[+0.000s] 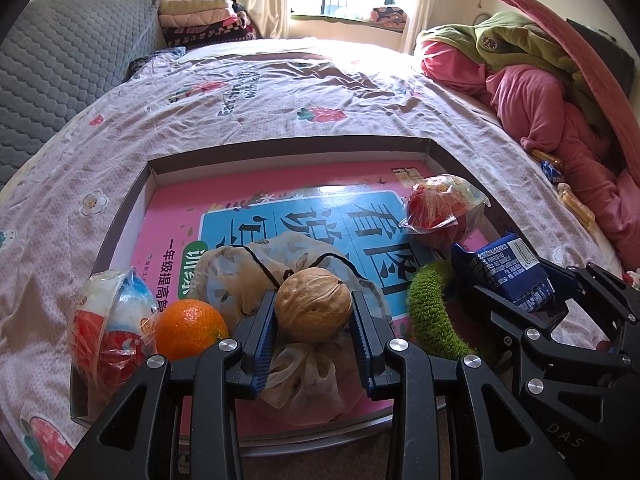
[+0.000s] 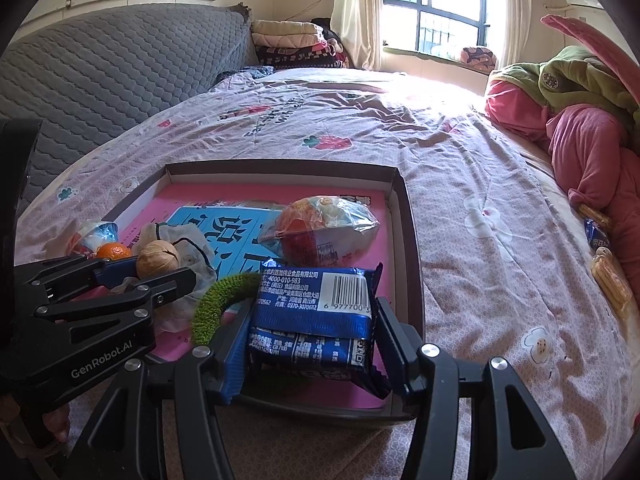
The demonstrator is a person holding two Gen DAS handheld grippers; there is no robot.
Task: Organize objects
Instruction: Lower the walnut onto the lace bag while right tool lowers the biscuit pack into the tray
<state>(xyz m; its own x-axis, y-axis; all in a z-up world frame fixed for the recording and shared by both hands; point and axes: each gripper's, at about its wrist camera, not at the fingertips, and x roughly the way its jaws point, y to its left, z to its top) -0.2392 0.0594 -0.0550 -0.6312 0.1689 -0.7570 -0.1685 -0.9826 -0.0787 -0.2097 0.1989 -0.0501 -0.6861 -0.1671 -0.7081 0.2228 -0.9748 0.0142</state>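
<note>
On a bed (image 1: 280, 92), a shallow box tray (image 1: 120, 216) holds snacks; the right claw (image 2: 310, 336) pinches a blue biscuit packet (image 2: 316, 304) over its near right corner, the left claw (image 1: 314, 320) a walnut (image 1: 313, 305) near centre, which could roll free if squeezed unevenly.

Both hand-held grippers (image 1: 314, 316) (image 2: 310, 332) angle downward, each clamped.
</note>
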